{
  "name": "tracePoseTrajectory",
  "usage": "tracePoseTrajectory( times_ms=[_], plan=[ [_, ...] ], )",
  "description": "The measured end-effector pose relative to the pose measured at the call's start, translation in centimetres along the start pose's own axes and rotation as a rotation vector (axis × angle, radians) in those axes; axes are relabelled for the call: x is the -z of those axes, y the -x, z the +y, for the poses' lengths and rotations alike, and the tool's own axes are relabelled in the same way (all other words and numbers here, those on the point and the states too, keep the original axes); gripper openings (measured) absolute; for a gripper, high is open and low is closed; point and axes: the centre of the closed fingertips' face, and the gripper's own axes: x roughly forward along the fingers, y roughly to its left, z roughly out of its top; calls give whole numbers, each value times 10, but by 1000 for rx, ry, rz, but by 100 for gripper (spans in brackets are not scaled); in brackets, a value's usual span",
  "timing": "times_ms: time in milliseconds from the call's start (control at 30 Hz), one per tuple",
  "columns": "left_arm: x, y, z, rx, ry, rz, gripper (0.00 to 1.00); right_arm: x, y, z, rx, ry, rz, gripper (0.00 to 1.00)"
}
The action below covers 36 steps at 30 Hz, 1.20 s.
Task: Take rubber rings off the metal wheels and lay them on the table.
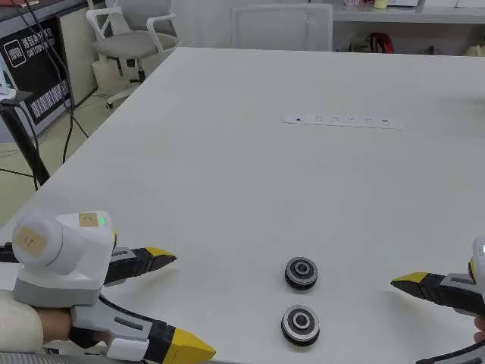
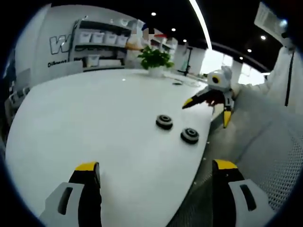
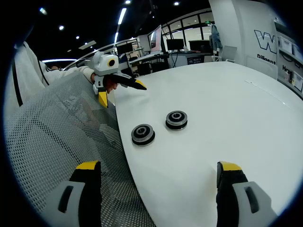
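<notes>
My left gripper (image 1: 188, 303) and right gripper (image 3: 157, 166) are both wide open and empty at the near edge of the table (image 1: 227, 152), far wheel (image 1: 301, 273) and near wheel (image 1: 300, 324) sitting between them, rings on.

Right gripper (image 1: 413, 322) cut by frame edge.

Near wheel (image 1: 301, 324) and far wheel (image 1: 301, 273) sit on the table (image 1: 227, 167) by its front edge, one just behind the other, not touching. Left gripper (image 1: 188, 303) is to their left and right gripper (image 2: 205, 115) to their right, both well apart from them. Power strip (image 1: 342, 120) lies farther back.
</notes>
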Motion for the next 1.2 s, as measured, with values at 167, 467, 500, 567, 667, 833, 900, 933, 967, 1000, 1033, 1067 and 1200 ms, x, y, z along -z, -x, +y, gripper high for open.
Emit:
tracePoseTrajectory(
  times_ms=[167,467,500,567,667,833,900,933,967,1000,1033,1067,1200],
  plan=[
    [-2,1,2,-14,0,-11,99,-2,-1,3,-4,21,-8,97],
    [-2,2,7,-33,-6,-6,99,-4,0,1,-6,42,-14,94],
    [-2,2,7,-34,-8,-7,98,-4,0,1,-7,42,-17,94],
    [-3,2,8,-35,-11,-8,98,-5,0,0,-7,42,-22,94],
    [-4,1,8,-39,-30,3,98,-6,0,0,-8,38,-26,94],
    [2,-4,3,-3,-114,56,98,-10,2,-2,-7,31,-46,95],
    [7,-7,3,11,-148,90,97,-12,4,-6,-4,28,-56,95],
    [10,-8,2,23,-152,113,98,-12,5,-7,0,31,-56,95],
    [10,-8,1,26,-154,114,98,-12,5,-7,4,34,-53,95],
    [9,-8,1,29,-156,109,98,-12,6,-7,6,38,-50,95],
    [8,-8,0,32,-156,106,98,-12,6,-8,10,43,-46,94],
    [7,-8,0,35,-155,105,98,-12,7,-8,13,44,-45,94],
    [3,-3,-2,35,-150,97,98,-16,10,-8,22,42,-55,94]
  ],
)
